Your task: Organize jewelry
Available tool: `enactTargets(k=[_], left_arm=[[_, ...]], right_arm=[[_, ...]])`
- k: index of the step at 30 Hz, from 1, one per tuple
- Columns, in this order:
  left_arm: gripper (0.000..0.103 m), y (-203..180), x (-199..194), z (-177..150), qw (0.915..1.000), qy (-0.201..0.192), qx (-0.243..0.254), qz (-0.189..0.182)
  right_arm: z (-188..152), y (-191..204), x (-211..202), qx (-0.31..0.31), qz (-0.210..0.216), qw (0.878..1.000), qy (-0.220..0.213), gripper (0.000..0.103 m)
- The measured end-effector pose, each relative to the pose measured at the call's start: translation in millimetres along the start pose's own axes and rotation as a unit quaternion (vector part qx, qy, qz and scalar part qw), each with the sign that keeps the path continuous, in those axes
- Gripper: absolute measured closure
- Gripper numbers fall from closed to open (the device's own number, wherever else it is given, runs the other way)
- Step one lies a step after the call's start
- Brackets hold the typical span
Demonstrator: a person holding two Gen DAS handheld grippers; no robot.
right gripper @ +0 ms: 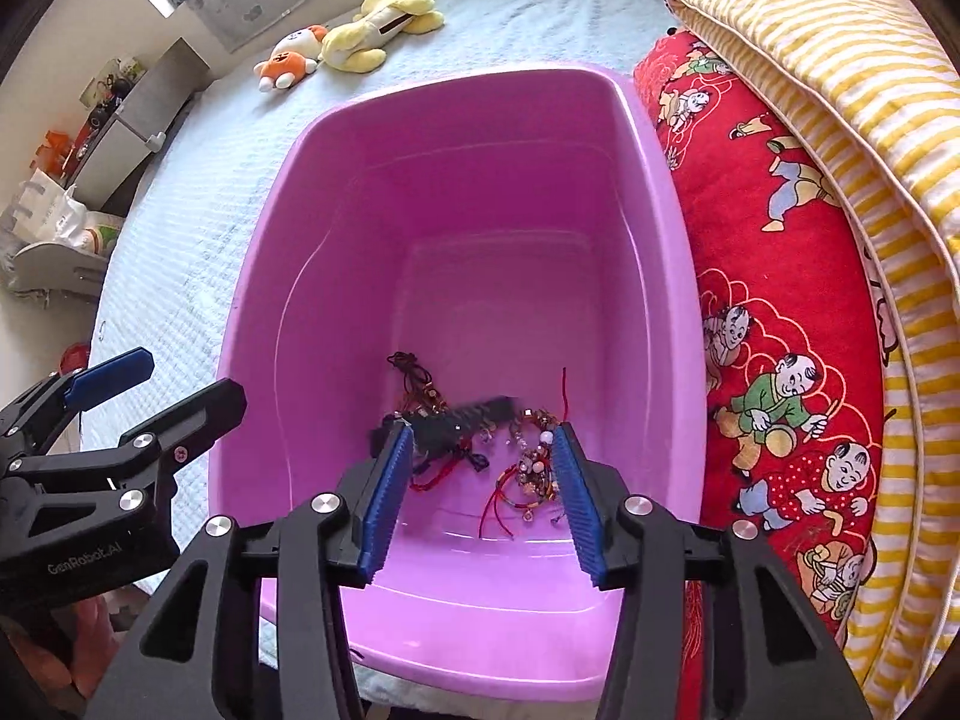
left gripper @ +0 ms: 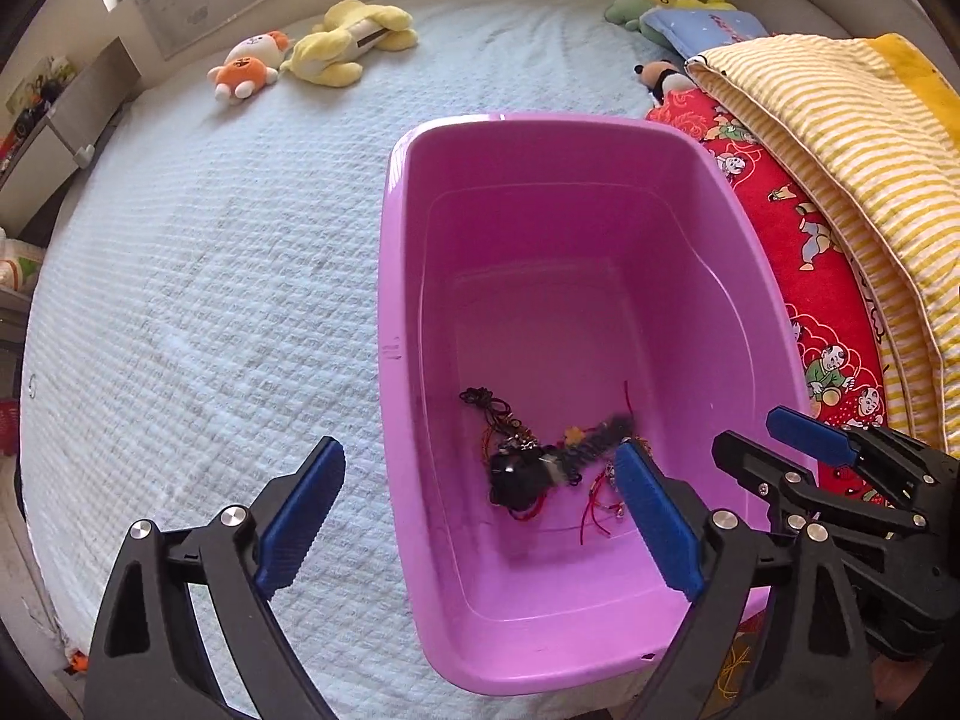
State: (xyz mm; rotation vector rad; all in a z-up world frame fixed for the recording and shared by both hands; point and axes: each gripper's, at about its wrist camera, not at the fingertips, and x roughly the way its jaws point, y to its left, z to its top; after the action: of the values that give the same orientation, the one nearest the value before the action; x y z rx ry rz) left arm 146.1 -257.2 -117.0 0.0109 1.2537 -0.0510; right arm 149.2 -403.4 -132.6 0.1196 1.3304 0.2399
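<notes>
Here both handheld grippers hang over a deep pink rectangular plastic tub that sits on a pale blue quilted bedspread, its right wall close against a red folded quilt printed with cartoon children and a yellow-and-white striped blanket stacked on top. The jewelry is all inside the tub, gathered on the floor toward its near end: a tangle of black and dark cords with small charms lies just left of a cluster of red-string beaded bracelets, the two heaps touching or nearly so. A blurred dark piece shows above the pile, apparently mid-fall.

The right gripper points steeply down into the tub with its blue ribbed pads parted and nothing pinched between them; the pile lies beyond the tips. The left gripper is spread very wide and empty, one finger over the bedspread outside the tub's left wall, the other over the interior.

Judging by this, the tub serves as the collecting bin, and holding the jaws low over its near end keeps dropped pieces from bouncing out. A yellow plush toy and an orange-and-white plush toy lie well apart at the bed's far edge.
</notes>
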Motion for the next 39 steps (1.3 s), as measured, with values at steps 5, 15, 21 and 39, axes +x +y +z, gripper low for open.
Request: enactTargets(k=[5, 15, 21, 39], left_arm=[[0.012, 2, -11, -3, 0.9999, 0.016, -0.002, 0.004], [0.009, 13, -31, -4, 0.9988, 0.035, -0.013, 0.03], [0.009, 13, -43, -6, 0.9981, 0.044, -0.007, 0.043], [0.009, 11, -59, -7, 0.9976, 0.05, 0.006, 0.048]], right_arm=[[2, 5, -15, 0.005, -0.006, 1.0, 0.006, 0.05], [2, 20, -46, 0.027, -0.04, 0.999, 0.021, 0.041], [-5, 29, -63, 0.027, -0.061, 0.997, 0.029, 0.041], [-10, 38, -83, 0.032, -0.083, 0.995, 0.031, 0.04]])
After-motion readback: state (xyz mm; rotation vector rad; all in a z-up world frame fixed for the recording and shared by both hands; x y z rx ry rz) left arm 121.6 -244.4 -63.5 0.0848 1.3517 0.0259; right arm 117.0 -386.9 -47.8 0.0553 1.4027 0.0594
